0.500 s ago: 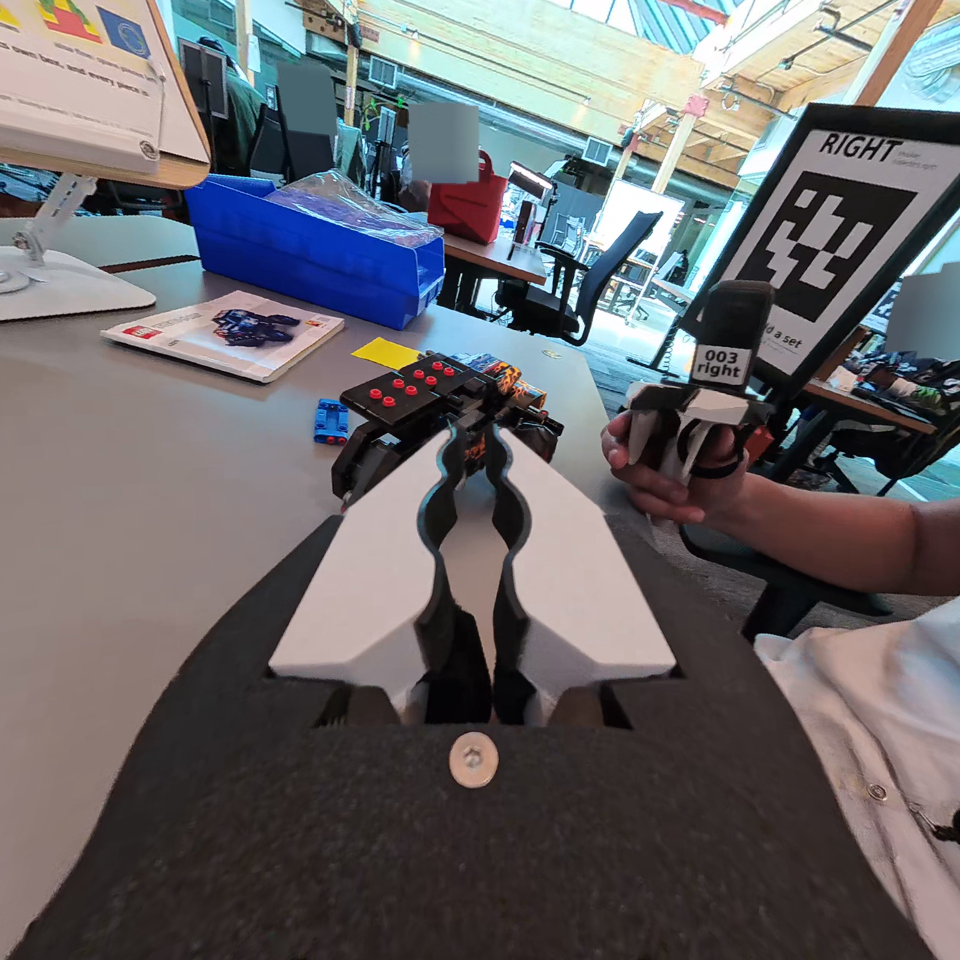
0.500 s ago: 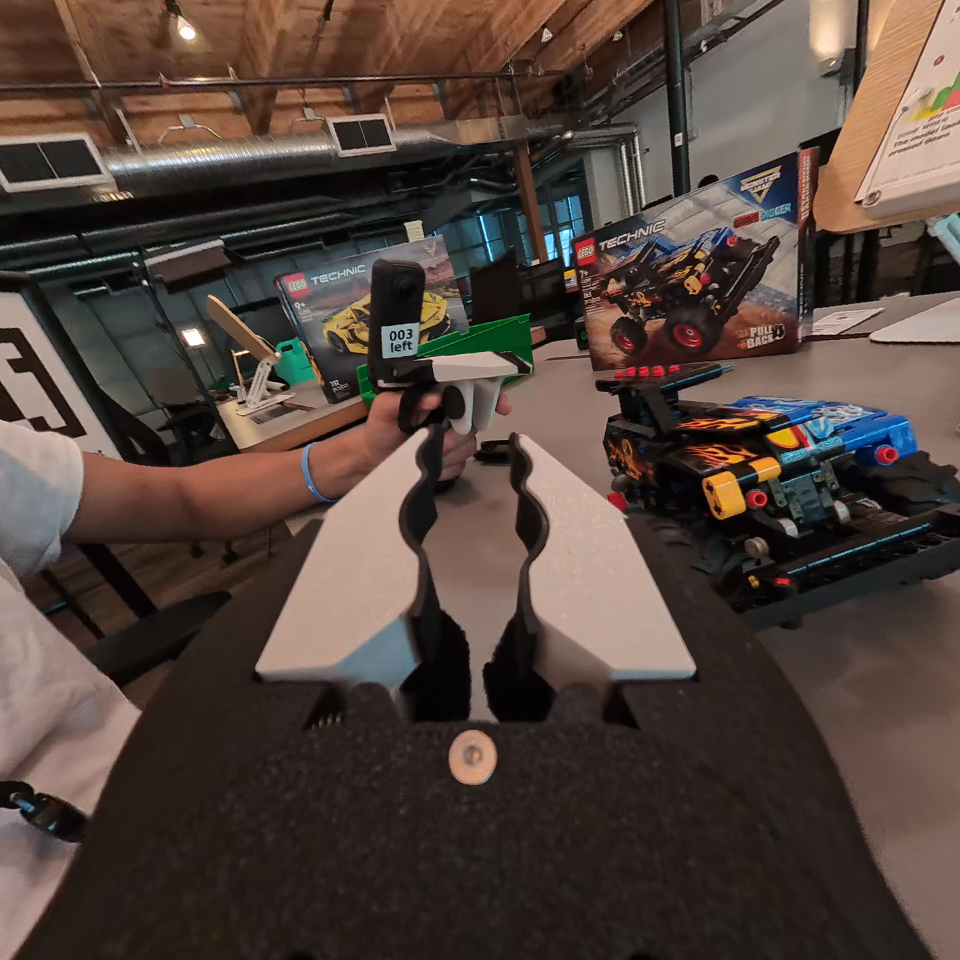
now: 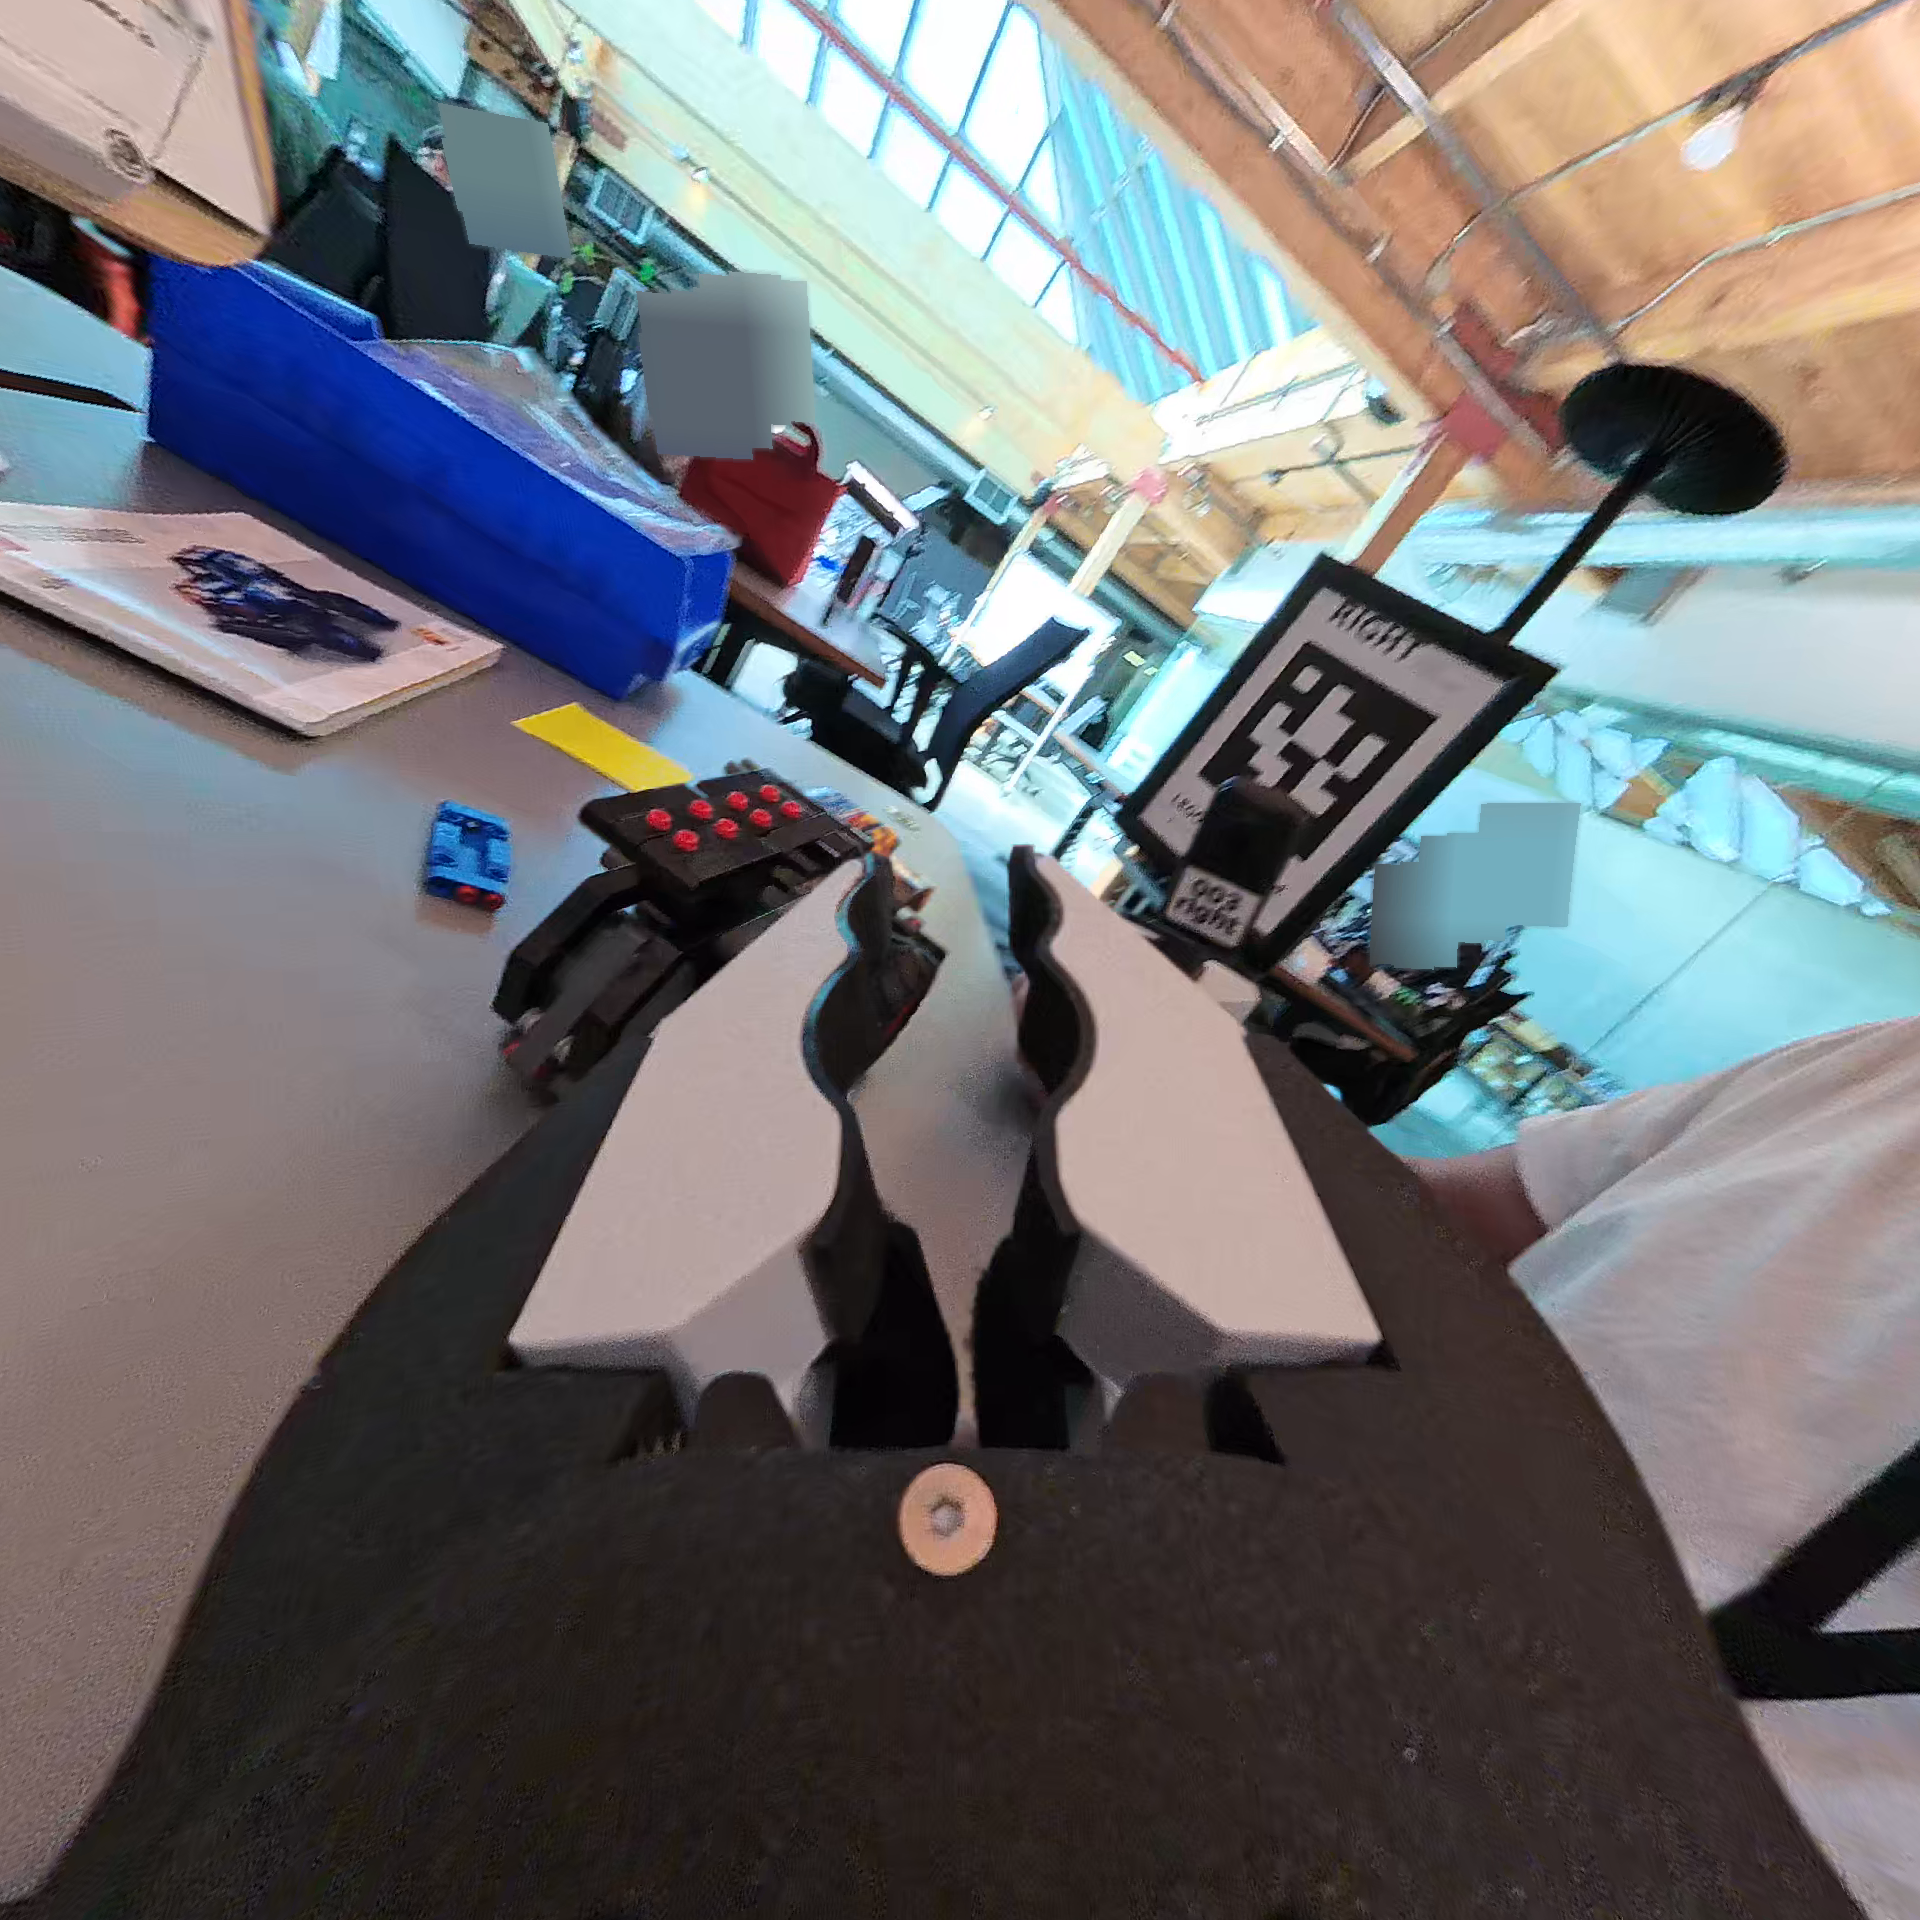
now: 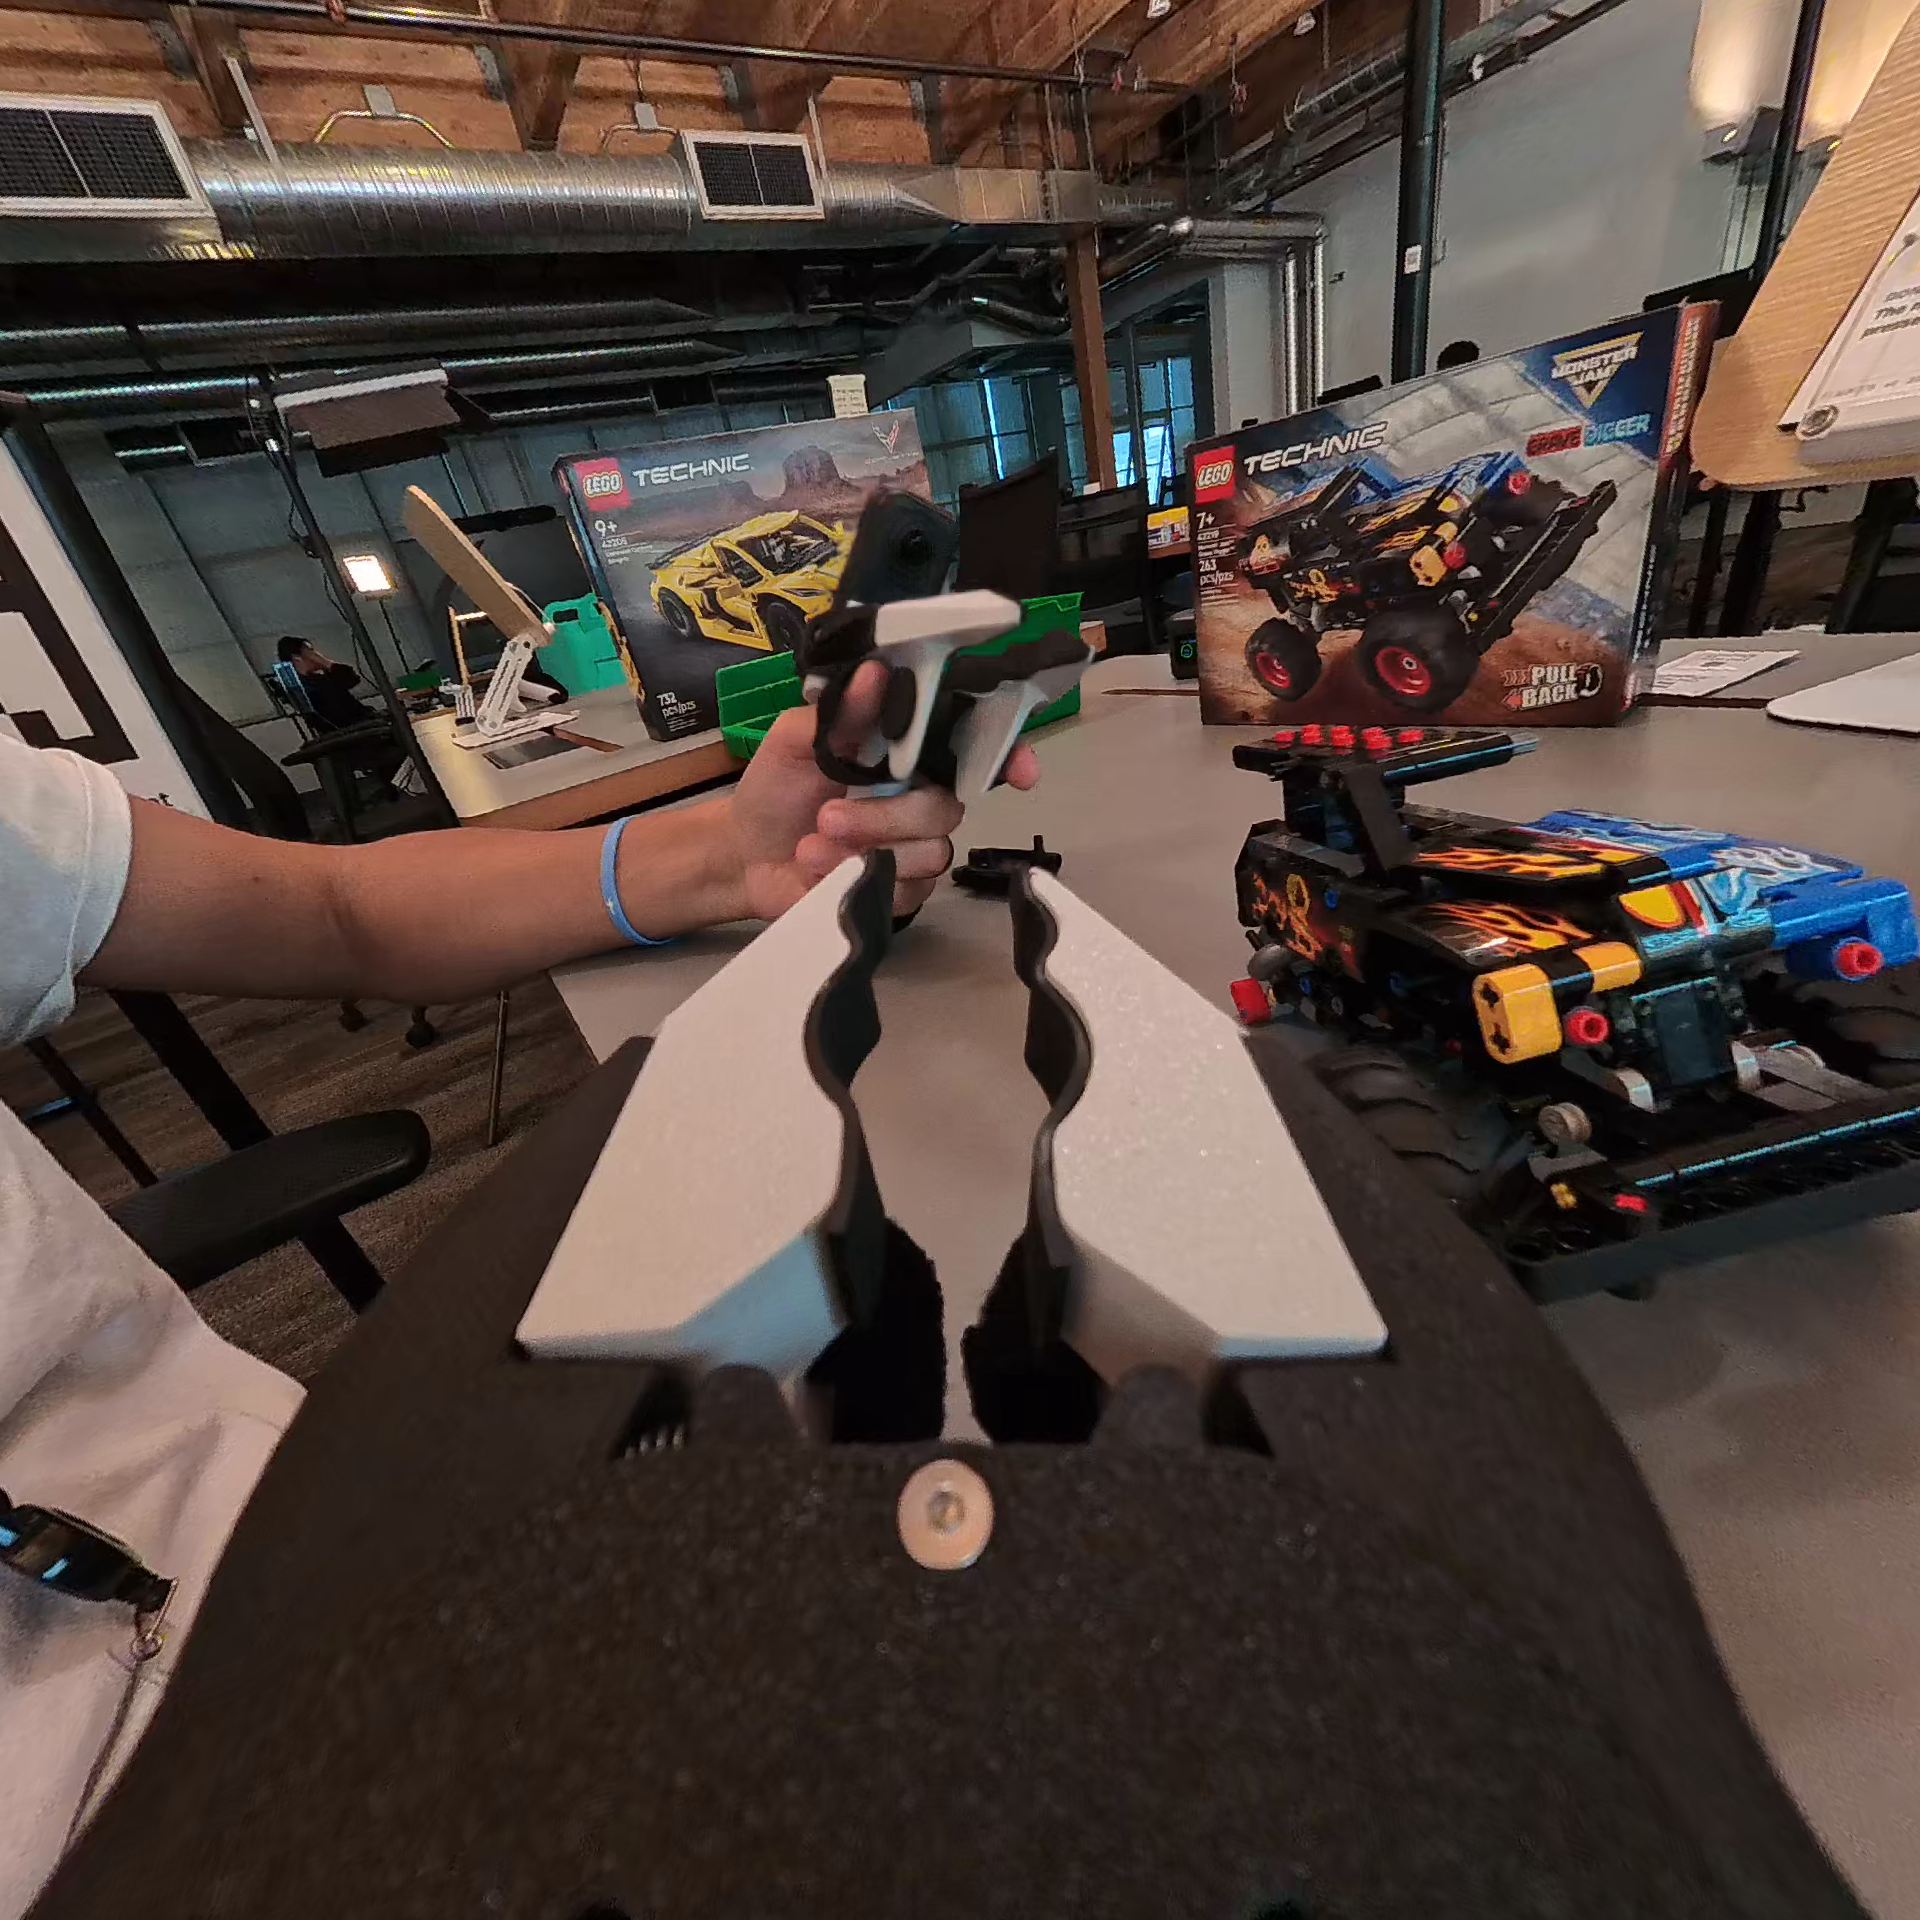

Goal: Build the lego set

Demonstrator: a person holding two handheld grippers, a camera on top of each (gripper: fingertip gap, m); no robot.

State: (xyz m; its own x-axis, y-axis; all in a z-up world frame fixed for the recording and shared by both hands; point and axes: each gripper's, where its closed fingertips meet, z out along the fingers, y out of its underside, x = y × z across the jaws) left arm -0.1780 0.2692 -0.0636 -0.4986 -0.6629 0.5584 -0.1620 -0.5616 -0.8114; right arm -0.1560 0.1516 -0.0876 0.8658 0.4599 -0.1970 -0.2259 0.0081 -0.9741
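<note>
One brick-built monster truck (image 4: 1558, 997) sits on the grey worktop (image 4: 1714, 1455), with two toy-set boxes behind it: a yellow-car box (image 4: 748, 561) and a truck box (image 4: 1434, 540). One blue bin (image 3: 416, 488) holds a clear plastic bag (image 3: 540, 416); one green bin (image 4: 769, 696) has contents I cannot make out. Only the left wrist view shows one instruction booklet (image 3: 229, 613), one yellow note (image 3: 603, 743) and one loose blue brick (image 3: 468, 857); left gripper (image 3: 940, 883) and right gripper (image 4: 951, 883) are both spread apart, empty, near the truck.
</note>
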